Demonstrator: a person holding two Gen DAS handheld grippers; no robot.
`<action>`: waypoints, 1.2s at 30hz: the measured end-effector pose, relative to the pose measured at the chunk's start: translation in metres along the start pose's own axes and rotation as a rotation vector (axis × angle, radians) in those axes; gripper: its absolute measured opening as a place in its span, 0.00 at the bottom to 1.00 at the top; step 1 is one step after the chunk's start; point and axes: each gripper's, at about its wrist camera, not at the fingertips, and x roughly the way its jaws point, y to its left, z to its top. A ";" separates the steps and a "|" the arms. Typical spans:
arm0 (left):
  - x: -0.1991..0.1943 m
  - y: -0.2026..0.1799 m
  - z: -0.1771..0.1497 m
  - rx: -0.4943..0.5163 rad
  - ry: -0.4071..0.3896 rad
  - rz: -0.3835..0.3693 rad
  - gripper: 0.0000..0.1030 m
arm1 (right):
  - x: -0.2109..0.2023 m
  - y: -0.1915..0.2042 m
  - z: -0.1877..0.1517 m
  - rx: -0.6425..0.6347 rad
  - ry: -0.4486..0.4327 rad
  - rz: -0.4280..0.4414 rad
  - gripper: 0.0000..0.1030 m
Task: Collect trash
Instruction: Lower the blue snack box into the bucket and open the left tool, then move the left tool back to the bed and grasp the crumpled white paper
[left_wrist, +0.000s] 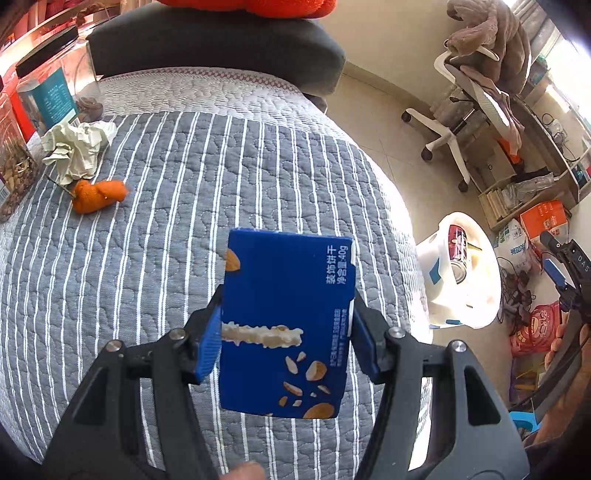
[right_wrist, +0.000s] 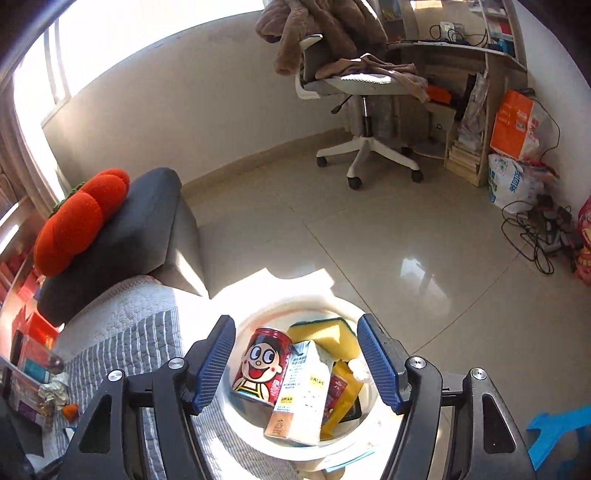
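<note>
The left tongs are clamped on a blue snack box, one blue pad pressed to each long side, and the box hangs clear above the striped grey quilt of the bed, so the step in hand looks like the carry between pickup and drop. The white trash bin stands on the floor just off the bed's right edge, with a red can, a pale carton and a yellow sponge already inside. The right tongs hover directly over that bin with the jaws spread wide and nothing between them. Two pieces of rubbish are left on the quilt near the bed's far left corner: a crumpled tissue and, just in front of it, an orange peel, both beside clear jars that are probably not trash. The next move, as I judge it, calls for swinging the box rightward past the bed's edge until it sits over the bin's mouth, then loosening the grip; the box is fairly large against that opening, so it should go in end first, and the right tongs would need to move aside to clear the way.
</note>
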 end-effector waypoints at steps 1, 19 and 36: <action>0.000 -0.014 0.003 0.015 -0.003 -0.019 0.60 | -0.004 -0.005 0.001 0.008 -0.006 -0.003 0.71; 0.028 -0.224 0.031 0.289 0.020 -0.213 0.60 | -0.057 -0.103 0.013 0.162 -0.092 -0.105 0.83; 0.033 -0.198 0.023 0.379 0.030 -0.060 0.75 | -0.063 -0.102 0.017 0.211 -0.100 -0.077 0.85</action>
